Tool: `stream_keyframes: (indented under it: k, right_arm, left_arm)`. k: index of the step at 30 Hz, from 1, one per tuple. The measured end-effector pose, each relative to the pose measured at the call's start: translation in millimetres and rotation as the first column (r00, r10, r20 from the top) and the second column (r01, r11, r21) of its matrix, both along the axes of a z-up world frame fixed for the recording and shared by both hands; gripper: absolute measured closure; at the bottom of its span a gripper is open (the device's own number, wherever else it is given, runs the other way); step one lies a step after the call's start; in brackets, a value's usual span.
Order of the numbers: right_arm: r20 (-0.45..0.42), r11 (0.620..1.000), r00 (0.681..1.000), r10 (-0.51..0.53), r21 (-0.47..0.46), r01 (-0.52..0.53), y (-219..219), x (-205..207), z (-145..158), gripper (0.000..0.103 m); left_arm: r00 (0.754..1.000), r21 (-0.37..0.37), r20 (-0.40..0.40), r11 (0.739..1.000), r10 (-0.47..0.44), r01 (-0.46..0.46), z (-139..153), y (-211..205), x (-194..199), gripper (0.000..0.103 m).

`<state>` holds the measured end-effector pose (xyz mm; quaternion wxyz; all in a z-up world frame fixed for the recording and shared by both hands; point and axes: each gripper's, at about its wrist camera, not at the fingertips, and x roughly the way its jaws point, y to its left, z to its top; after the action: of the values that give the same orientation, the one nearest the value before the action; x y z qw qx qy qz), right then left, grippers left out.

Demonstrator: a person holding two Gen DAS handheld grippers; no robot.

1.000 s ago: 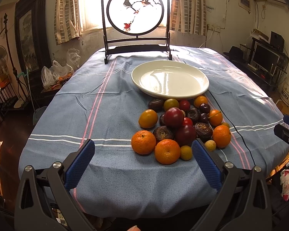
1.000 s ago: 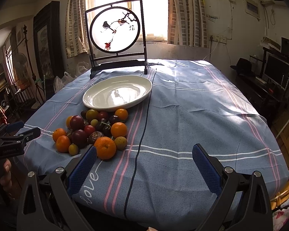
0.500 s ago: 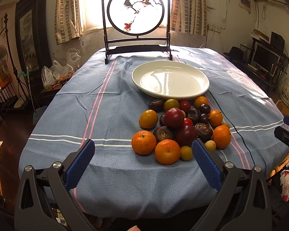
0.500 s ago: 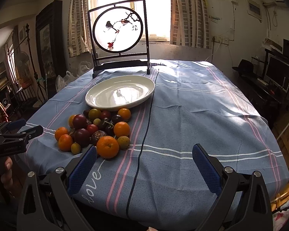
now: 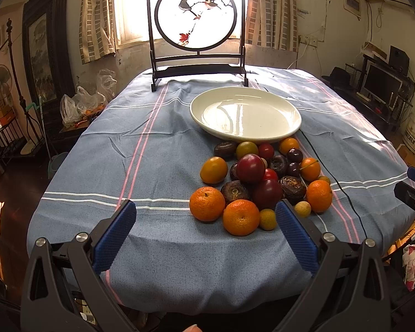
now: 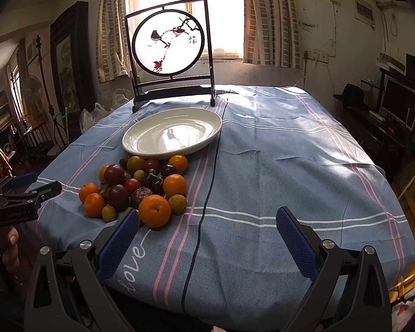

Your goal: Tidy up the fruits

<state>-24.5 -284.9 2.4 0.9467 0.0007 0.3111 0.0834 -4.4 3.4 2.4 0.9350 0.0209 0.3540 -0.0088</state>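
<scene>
Left wrist — fruit pile (image 5: pixel 260 182) beside plate (image 5: pixel 290 131)

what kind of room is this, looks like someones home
Probably a lived-in home room: a cloth-covered table with a plate and fruit, curtains at the window, and a monitor on a side desk.

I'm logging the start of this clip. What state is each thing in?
White plate: empty, upright on the cloth.
Fruit pile: heaped on the cloth by the plate's near rim, none plated.
Left gripper: open, empty.
Right gripper: open, empty.
Black cable: lying slack across the cloth.
</scene>
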Motion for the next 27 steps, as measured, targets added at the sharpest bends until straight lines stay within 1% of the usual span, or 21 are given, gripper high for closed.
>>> stream_keyframes:
  k: [22, 25, 27]
  right_arm:
    - [-0.003, 1.0, 1.0, 0.011, 0.003, -0.011, 2.3, -2.0, -3.8, 0.004]
    - [-0.012, 0.999, 0.999, 0.031, 0.017, -0.03, 3.1, -0.4, -5.6, 0.004]
    - [-0.025, 0.997, 0.997, 0.067, 0.039, -0.066, 6.3, 1.4, -9.0, 0.004]
  left_arm:
    - [1.0, -0.001, 0.0, 1.0, 0.001, -0.001, 0.0, 0.3, 0.1, 0.004]
    - [1.0, 0.006, 0.0, 1.0, 0.007, -0.007, -2.1, 2.5, -0.5, 0.004]
    - [1.0, 0.016, -0.008, 1.0, 0.016, -0.016, -6.6, 5.8, -0.6, 0.004]
